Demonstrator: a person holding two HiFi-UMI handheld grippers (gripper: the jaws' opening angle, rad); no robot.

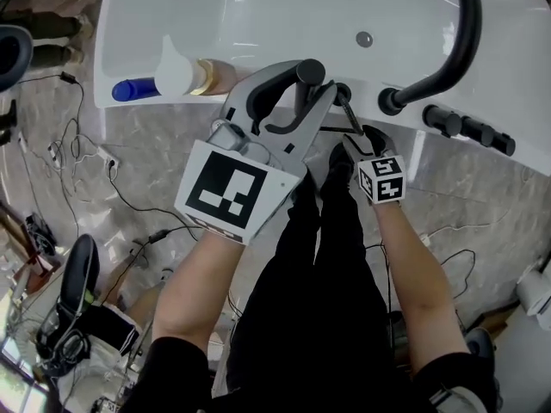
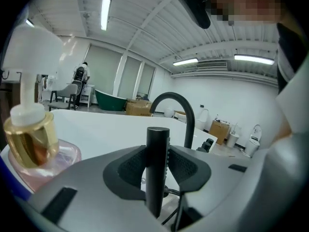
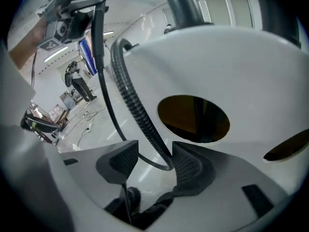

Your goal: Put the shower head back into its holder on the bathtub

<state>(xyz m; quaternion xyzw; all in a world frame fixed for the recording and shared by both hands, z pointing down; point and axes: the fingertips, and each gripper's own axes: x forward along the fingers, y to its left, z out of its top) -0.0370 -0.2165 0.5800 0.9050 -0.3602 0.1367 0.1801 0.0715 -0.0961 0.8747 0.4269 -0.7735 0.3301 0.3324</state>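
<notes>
The black shower head (image 1: 310, 74) is a slim cylinder standing upright between the pads of my left gripper (image 1: 297, 89), which is shut on it just above the white bathtub's rim (image 1: 258, 24). In the left gripper view the shower head (image 2: 157, 163) fills the gap of the left gripper (image 2: 158, 170). Its ribbed black hose (image 3: 133, 105) runs down between the jaws of my right gripper (image 3: 150, 162), lying against the right pad with a gap on the other side; this gripper is open. The round holder hole (image 3: 193, 117) in the rim lies just beyond the right gripper (image 1: 349, 123).
A curved black faucet (image 1: 456, 50) and black tap handles (image 1: 469, 127) sit on the rim at right. A pump bottle (image 1: 185, 74) and a blue bottle (image 1: 133, 89) stand at left. Cables (image 1: 120, 196) trail over the marble floor. The person's legs (image 1: 327, 256) are below.
</notes>
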